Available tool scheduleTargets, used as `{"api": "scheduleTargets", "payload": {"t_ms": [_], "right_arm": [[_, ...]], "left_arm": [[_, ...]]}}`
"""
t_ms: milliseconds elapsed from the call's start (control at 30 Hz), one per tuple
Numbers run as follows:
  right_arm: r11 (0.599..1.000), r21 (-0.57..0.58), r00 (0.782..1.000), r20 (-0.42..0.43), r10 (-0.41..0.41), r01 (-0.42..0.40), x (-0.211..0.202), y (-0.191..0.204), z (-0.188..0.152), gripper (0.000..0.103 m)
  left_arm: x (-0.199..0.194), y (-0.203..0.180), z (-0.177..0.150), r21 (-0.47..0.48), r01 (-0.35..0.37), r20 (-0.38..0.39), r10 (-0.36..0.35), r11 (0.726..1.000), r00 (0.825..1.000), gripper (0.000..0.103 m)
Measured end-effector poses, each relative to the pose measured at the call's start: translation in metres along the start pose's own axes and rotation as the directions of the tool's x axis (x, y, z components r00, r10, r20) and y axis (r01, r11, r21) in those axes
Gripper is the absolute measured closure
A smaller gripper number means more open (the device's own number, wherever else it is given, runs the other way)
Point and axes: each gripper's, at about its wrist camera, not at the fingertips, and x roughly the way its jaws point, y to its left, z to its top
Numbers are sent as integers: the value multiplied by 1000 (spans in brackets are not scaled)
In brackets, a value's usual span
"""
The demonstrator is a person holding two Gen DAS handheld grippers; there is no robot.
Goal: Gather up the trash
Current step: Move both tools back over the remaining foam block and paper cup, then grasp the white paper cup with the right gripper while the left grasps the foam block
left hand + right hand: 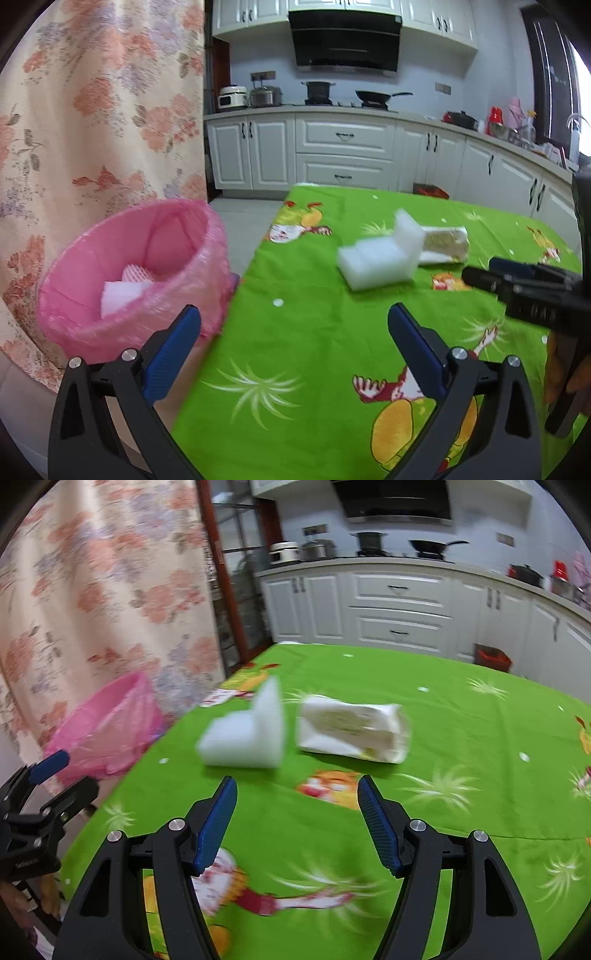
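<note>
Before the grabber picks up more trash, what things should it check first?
1. Right gripper open with nothing in it: ok.
2. Left gripper open with nothing in it: ok.
3. White foam piece lies free on the green tablecloth, ahead of the right gripper: ok.
4. Crumpled white wrapper is beside the foam; whether they touch: cannot tell.
5. Pink-lined bin is open at the table's edge, with room left: ok.
6. Sharp view of the foam: not ok, blurred.
</note>
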Motion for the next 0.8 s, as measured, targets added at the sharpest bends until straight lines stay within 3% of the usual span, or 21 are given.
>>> {"api": "scheduleTargets", "payload": {"t_ms": [400,633,800], "right_arm": [[997,27,997,-4,-75,75,24,-45,22,31],[996,-54,996,-61,-68,65,52,-60,43,26],[997,-75,994,-97,-43,36,70,-66,50,25]], "left_arm": [[38,-21,10,71,80,-34,-78,994,996,5],[78,-32,24,132,168,-73,-160,977,985,5],[99,-33,35,119,215,-81,-206,969,975,5]]}}
